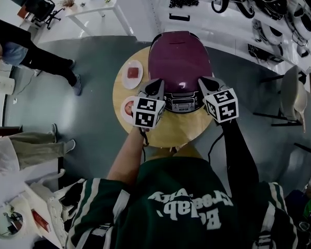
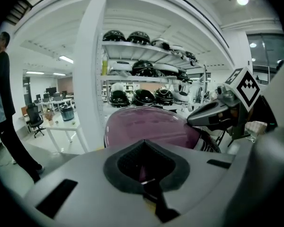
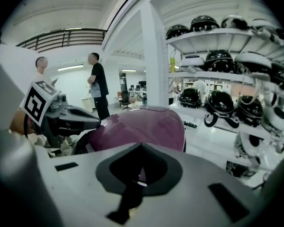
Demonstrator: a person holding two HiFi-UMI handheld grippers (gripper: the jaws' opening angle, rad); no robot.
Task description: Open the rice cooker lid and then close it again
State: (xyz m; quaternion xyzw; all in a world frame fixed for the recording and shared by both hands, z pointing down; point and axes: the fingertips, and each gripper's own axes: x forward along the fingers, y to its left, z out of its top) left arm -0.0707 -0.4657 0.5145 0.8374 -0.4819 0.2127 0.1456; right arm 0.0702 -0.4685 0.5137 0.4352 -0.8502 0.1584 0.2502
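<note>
A rice cooker with a dark purple lid point(image 1: 179, 58) stands on a small round wooden table point(image 1: 171, 131). The lid is down, and the silver control panel point(image 1: 182, 104) faces me. My left gripper point(image 1: 156, 85) is at the cooker's front left corner and my right gripper point(image 1: 206, 83) at its front right, both at the lid's front edge. In the left gripper view the jaws point(image 2: 143, 163) are together with the purple lid point(image 2: 151, 126) just beyond them, and the right gripper point(image 2: 211, 112) shows at the right. The right gripper view shows its jaws point(image 3: 139, 168) together before the lid point(image 3: 142, 126).
Two small plates with red food point(image 1: 132, 74) point(image 1: 128, 108) lie on the table left of the cooker. Shelves of helmets point(image 1: 259, 4) run behind it. A chair point(image 1: 293, 95) stands at the right, and people point(image 1: 36, 56) and a white table point(image 1: 93, 4) are at the left.
</note>
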